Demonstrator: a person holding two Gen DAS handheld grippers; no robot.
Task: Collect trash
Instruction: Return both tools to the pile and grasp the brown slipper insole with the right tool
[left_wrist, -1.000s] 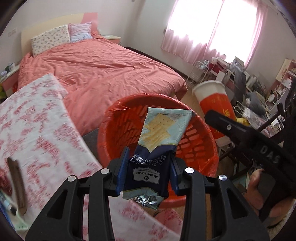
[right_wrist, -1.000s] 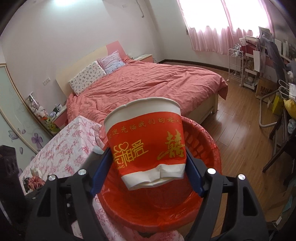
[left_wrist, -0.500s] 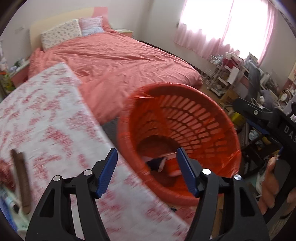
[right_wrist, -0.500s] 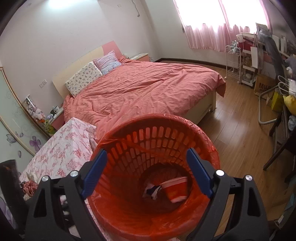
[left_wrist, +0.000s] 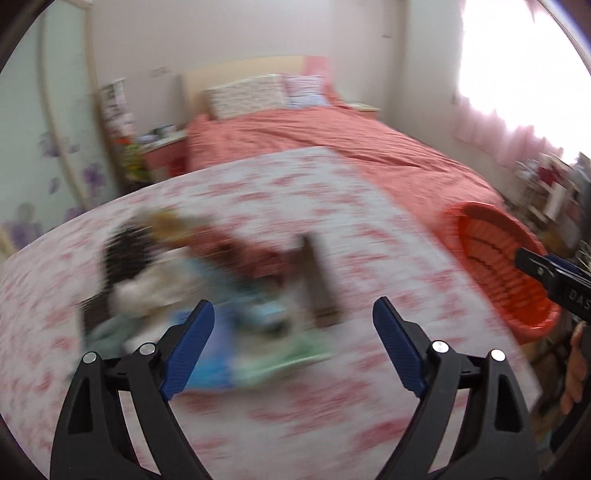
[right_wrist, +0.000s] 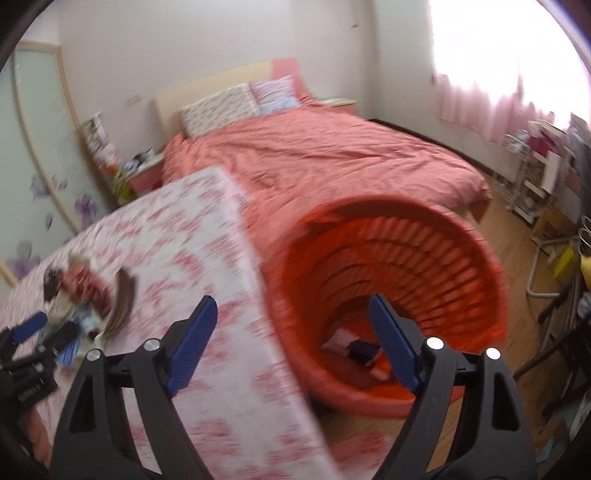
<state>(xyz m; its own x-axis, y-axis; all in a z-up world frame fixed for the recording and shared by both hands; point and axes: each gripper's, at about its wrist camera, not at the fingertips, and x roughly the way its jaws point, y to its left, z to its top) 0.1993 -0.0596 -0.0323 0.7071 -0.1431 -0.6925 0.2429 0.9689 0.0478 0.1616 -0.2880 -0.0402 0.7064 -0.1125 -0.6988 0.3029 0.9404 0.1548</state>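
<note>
Both views were pretty blurry. Left wrist view alone showed the trash pile spread on the floral-cloth desk, left gripper freshly spread wide, holding nothing. Right view looked into the slatted orange plastic basket with dropped wrappers; right gripper gaped empty, closing slightly.

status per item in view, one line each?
left tool: open, nothing between its fingers, jaws just opened wider
right tool: open, empty, jaws just narrowed slightly
orange basket: upright beside the table, trash lying at its bottom
dropped trash: inside the basket, too blurred to identify
trash pile: on the floral tablecloth, not collected, blurred
bed: made, cover spread flat
</note>
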